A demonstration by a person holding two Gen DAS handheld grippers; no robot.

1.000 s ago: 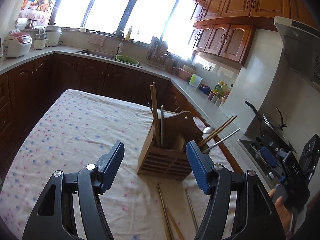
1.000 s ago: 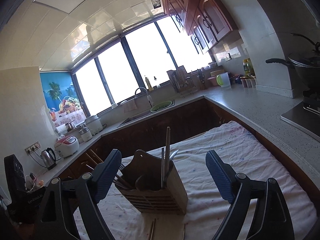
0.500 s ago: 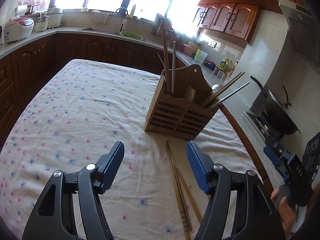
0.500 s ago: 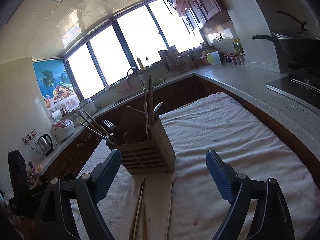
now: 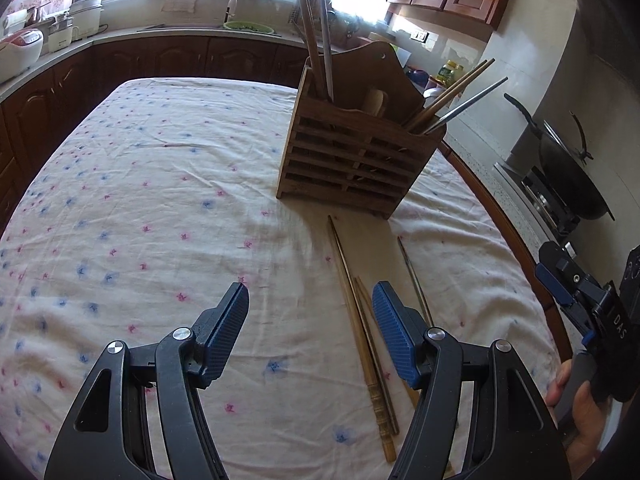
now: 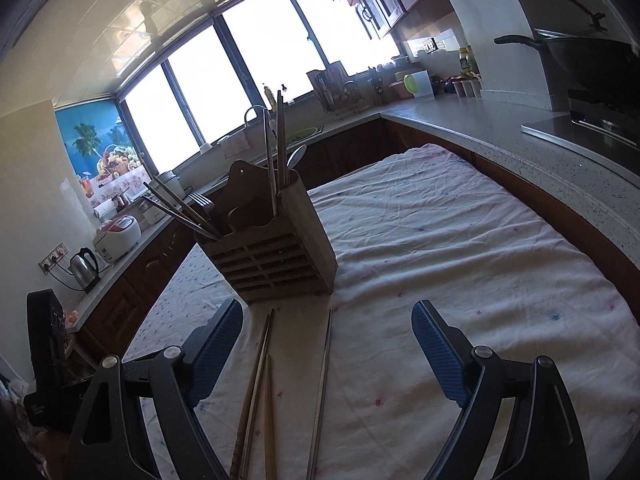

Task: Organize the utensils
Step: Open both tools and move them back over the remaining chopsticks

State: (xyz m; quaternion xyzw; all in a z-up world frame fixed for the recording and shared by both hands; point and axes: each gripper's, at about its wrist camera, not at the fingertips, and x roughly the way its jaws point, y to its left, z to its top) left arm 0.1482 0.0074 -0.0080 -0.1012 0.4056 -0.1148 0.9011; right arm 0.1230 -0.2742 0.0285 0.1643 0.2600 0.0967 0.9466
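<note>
A slatted wooden utensil holder (image 5: 352, 152) stands on the floral tablecloth (image 5: 140, 200), with chopsticks, a spoon and a fork sticking out; it also shows in the right wrist view (image 6: 272, 256). Loose wooden chopsticks (image 5: 360, 320) and a thin metal chopstick (image 5: 414, 280) lie on the cloth in front of it. In the right wrist view the wooden chopsticks (image 6: 256, 384) and the metal chopstick (image 6: 323, 380) lie between the fingers. My left gripper (image 5: 310, 328) is open and empty above the cloth, left of the chopsticks. My right gripper (image 6: 328, 360) is open and empty over them.
Kitchen counters (image 6: 500, 136) wrap round the table, with a sink (image 5: 236, 28) under the window, a rice cooker (image 6: 118, 236), a kettle (image 6: 84, 268) and a wok (image 5: 568, 168) on the stove at right. The right-hand gripper body (image 5: 592, 312) shows at the table's right edge.
Both grippers have tilted down and come lower toward the table. The loose chopsticks have come into fuller view between the fingers. Both stay open.
</note>
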